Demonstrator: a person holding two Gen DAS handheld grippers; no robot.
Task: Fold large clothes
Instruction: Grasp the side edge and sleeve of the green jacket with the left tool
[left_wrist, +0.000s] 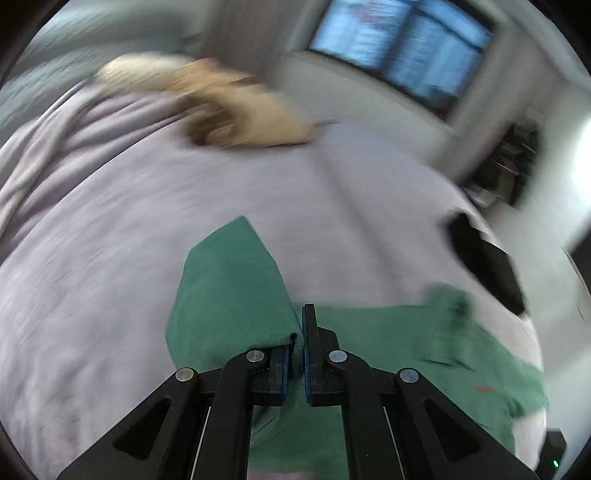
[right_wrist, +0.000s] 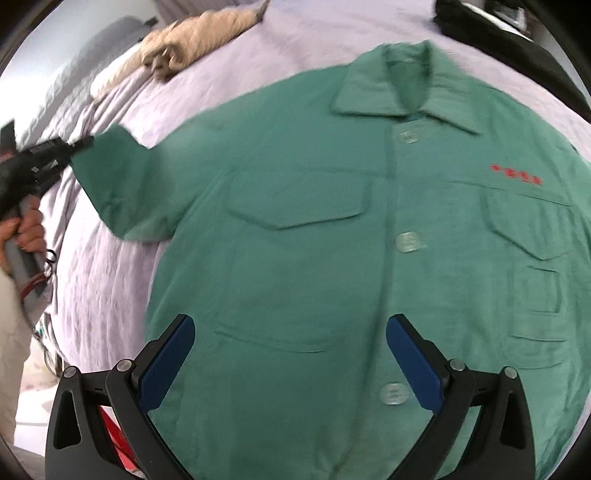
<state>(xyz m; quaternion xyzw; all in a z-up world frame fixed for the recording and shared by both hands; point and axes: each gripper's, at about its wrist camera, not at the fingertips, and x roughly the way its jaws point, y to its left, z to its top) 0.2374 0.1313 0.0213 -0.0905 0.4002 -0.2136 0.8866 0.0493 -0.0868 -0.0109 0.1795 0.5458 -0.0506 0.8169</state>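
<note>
The green work shirt lies flat, face up on the lavender bedspread, with the left gripper pinching its sleeve and the right gripper hovering wide open and empty, so honestly that sleeve could slip mid-fold.

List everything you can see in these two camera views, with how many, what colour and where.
shirt: one, green, short-sleeved, lying face up and buttoned on the bed; red lettering on the chest.
sleeve: one, green, pinched in the left hand-held gripper.
bed cover: one, pale lilac, under the shirt.
blanket: one, beige, bunched at the far side of the bed.
dark cloth: one, black, at the bed's edge beyond the shirt collar.
window: one, on the far wall, blurred.
left hand-held gripper: black with blue pads, shut on the sleeve.
right hand-held gripper: black with blue pads, open above the shirt's lower front.
hand: one, gripping the left handle.
</note>
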